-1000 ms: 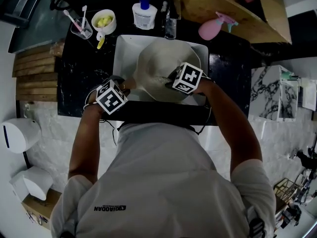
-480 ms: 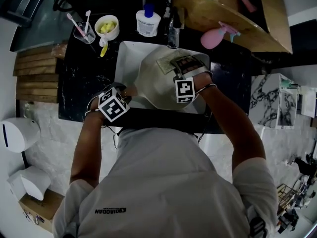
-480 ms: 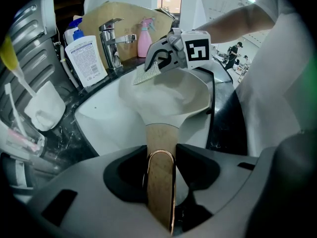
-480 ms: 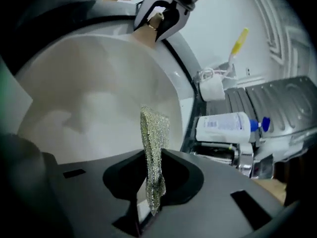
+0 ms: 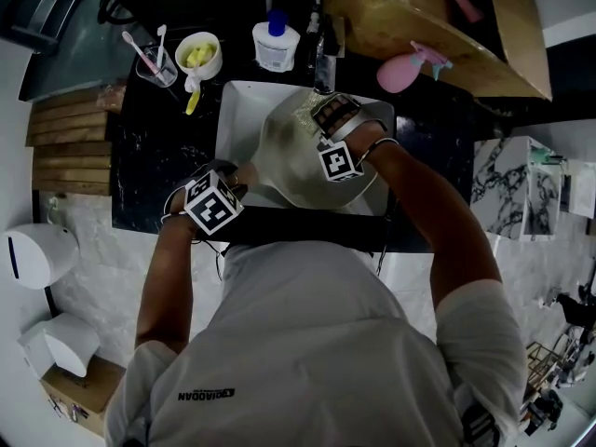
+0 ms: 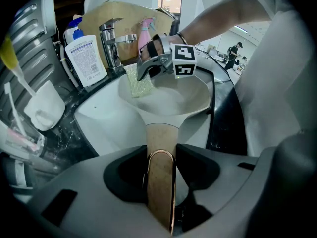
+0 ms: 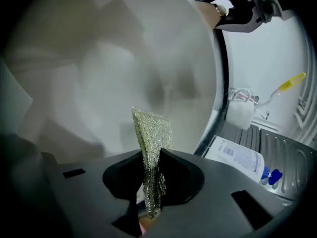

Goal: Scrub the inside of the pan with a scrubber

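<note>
A pale pan point(image 5: 279, 161) lies tilted in the white sink point(image 5: 233, 110). Its tan handle point(image 6: 161, 155) runs back between the jaws of my left gripper point(image 6: 161, 175), which is shut on it at the sink's near left corner point(image 5: 212, 203). My right gripper point(image 5: 328, 117) reaches over the pan's far side and is shut on a thin greenish mesh scrubber point(image 7: 151, 143). The scrubber point(image 6: 138, 83) rests against the pan's inner wall point(image 7: 99, 73) near the far rim. In the right gripper view the left gripper point(image 7: 242, 9) shows past the rim.
A chrome faucet point(image 6: 111, 38) stands behind the sink, with a white soap bottle point(image 5: 276, 40), a pink spray bottle point(image 5: 410, 59) and a cardboard box point(image 5: 438, 17) around it. A bowl point(image 5: 197, 54) and a cup of brushes point(image 5: 154, 63) sit at the back left on the black counter.
My right gripper has moved with the scrubber from the pan's near right side to its far side by the faucet. The left gripper has kept the handle almost still.
</note>
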Available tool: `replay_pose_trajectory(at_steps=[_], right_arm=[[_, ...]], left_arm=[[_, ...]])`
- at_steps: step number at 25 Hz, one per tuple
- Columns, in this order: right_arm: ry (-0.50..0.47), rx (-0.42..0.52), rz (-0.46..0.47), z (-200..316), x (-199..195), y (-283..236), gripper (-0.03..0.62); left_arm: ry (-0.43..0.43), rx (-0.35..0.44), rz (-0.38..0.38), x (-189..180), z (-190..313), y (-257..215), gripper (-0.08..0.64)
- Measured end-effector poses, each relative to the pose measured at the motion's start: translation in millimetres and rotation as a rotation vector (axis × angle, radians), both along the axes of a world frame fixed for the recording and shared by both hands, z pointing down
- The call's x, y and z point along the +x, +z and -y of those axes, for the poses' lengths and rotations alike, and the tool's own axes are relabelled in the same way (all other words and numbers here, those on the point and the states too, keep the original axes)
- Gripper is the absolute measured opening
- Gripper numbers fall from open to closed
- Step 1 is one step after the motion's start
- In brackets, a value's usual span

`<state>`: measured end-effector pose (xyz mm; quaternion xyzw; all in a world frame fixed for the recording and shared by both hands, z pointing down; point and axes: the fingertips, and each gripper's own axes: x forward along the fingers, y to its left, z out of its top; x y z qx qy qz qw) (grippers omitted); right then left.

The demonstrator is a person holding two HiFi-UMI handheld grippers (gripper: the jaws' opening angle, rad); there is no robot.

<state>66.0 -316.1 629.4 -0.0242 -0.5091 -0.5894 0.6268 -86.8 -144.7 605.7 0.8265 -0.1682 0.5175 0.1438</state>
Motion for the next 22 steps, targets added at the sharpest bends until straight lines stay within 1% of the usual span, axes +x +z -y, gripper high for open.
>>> replay_pose_trajectory(at_steps=[2, 11, 16, 22], right_arm=[[0.004, 0.004, -0.022, 7.2, 4.2, 2.7, 0.091], [0.085, -0.039, -0.031, 16.9, 17.2, 10.6, 0.095], [0.165, -0.077, -0.052, 13.4, 33.9, 19.2, 0.095], [0.292, -0.138, -0.07, 6.7, 56.2, 26.8, 0.095]], left_arm=[[0.001, 0.002, 0.0, -0.2, 1.0, -0.1, 0.187], [0.001, 0.001, 0.002, -1.6, 0.7, 0.2, 0.187], [0.001, 0.007, 0.001, -0.2, 0.6, -0.4, 0.187], [0.002, 0.008, -0.001, -1.2, 0.0, -0.5, 0.187]])
